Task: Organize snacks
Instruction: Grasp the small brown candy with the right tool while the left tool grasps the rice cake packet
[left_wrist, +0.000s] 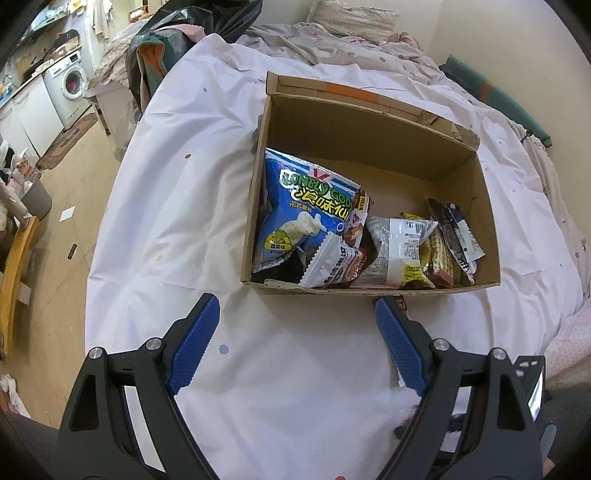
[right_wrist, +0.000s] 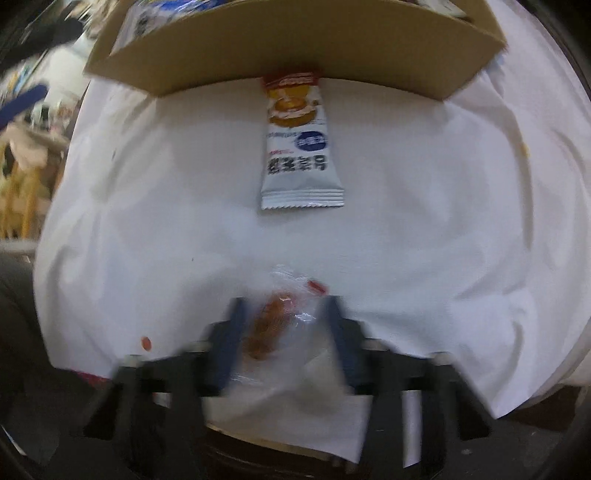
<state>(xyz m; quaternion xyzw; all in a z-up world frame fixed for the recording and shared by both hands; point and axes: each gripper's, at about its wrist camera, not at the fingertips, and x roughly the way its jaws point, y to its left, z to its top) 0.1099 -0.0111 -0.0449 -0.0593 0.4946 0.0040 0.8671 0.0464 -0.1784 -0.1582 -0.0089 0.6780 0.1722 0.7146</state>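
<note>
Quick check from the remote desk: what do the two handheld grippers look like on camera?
The left gripper has black angular linkage arms, silver pivot bolts and blue textured finger pads. The right gripper looks alike but blurred: black frame, dark blue fingers.

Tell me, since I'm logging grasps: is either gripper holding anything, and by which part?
The left gripper holds nothing. The right gripper's fingers flank a clear-wrapped snack at its middle; blur hides whether they grip it.
</note>
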